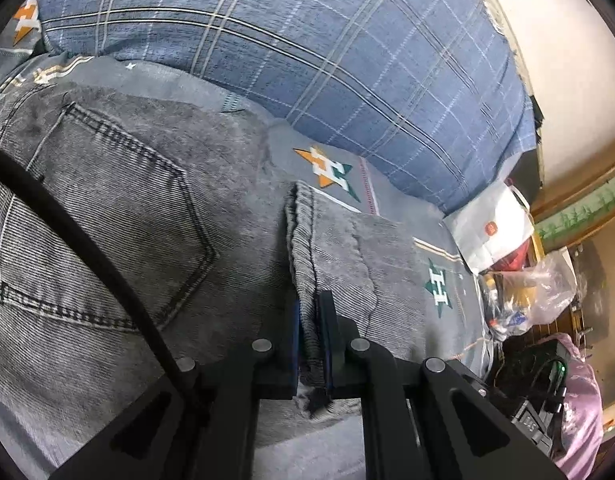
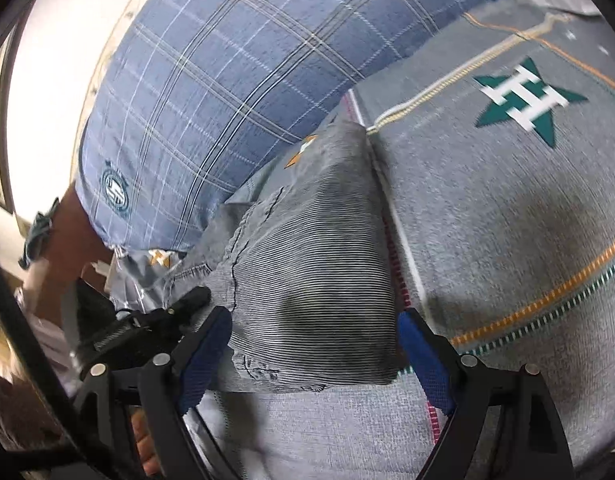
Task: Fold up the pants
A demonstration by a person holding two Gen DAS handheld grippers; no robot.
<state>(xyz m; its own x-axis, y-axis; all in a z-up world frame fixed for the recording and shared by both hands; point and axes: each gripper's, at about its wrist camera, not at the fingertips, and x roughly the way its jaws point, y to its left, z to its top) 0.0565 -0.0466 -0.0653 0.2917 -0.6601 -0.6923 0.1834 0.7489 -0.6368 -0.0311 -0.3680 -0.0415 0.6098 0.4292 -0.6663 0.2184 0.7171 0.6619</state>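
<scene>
Mid-fold on the bed (image 2: 507, 220): left gripper (image 1: 312, 320) jaws pinch the jeans (image 1: 147, 208) hem at lower centre, while right gripper (image 2: 315, 344) jaws gape around the folded leg, probably needing to close next.

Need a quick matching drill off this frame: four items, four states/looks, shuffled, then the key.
1. left gripper
2. right gripper
3. pillow
4. bedsheet

a. grey with star logos
b. open, straddling the folded leg
c. blue plaid
d. shut on the pants hem

Pairs: 1-d, 2-b, 3-c, 4-a. The pants are grey denim.
</scene>
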